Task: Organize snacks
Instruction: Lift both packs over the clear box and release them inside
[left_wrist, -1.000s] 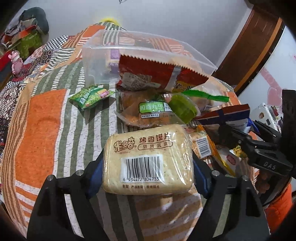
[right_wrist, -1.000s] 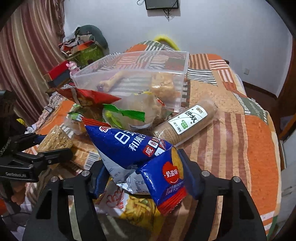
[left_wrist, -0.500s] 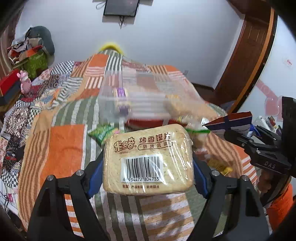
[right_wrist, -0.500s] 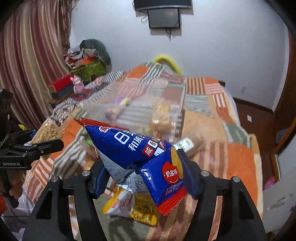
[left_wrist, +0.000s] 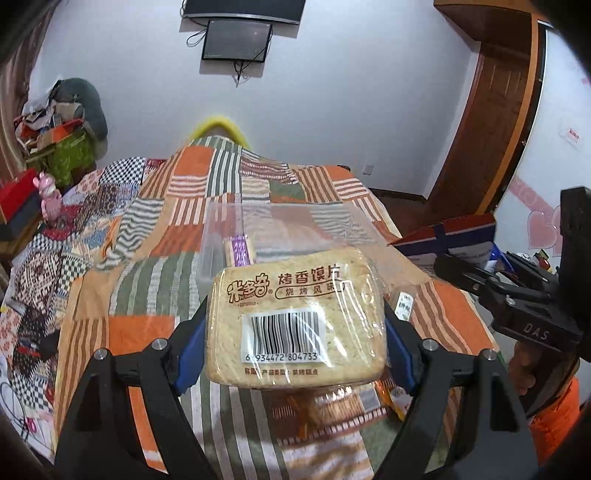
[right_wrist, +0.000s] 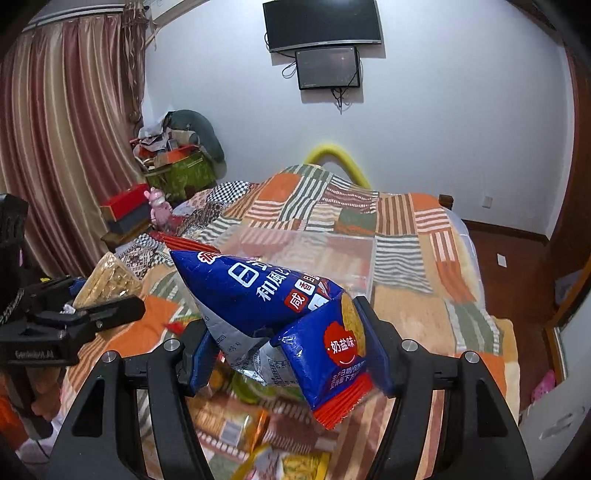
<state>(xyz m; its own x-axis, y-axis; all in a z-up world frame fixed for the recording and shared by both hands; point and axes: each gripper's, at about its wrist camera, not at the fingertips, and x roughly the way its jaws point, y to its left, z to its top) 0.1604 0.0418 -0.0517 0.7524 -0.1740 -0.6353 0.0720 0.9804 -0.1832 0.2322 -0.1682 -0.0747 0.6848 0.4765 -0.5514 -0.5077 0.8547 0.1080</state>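
Note:
My left gripper (left_wrist: 293, 334) is shut on a tan pack of baked bun slices (left_wrist: 295, 317) with a barcode, held up above the bed. My right gripper (right_wrist: 286, 349) is shut on a blue cracker bag (right_wrist: 273, 299) with a red end. A clear plastic bin (left_wrist: 288, 225) stands on the quilt beyond both packs; it also shows in the right wrist view (right_wrist: 314, 254). More snack packs lie below, partly hidden: orange ones (right_wrist: 229, 424) and a yellow one (right_wrist: 295, 463). The right gripper (left_wrist: 517, 299) shows at the right in the left wrist view, the left gripper (right_wrist: 62, 321) at the left in the right wrist view.
A patchwork quilt (left_wrist: 155, 229) covers the bed. Boxes and a pink toy (right_wrist: 159, 206) stand at its left side by the curtain (right_wrist: 55, 147). A wooden door (left_wrist: 491, 122) is at the right. Screens (right_wrist: 325, 44) hang on the far wall.
Both grippers have risen and tilted up with their packs. The snack pile has dropped low in view; the bin looks farther and the wall and screens have come into view.

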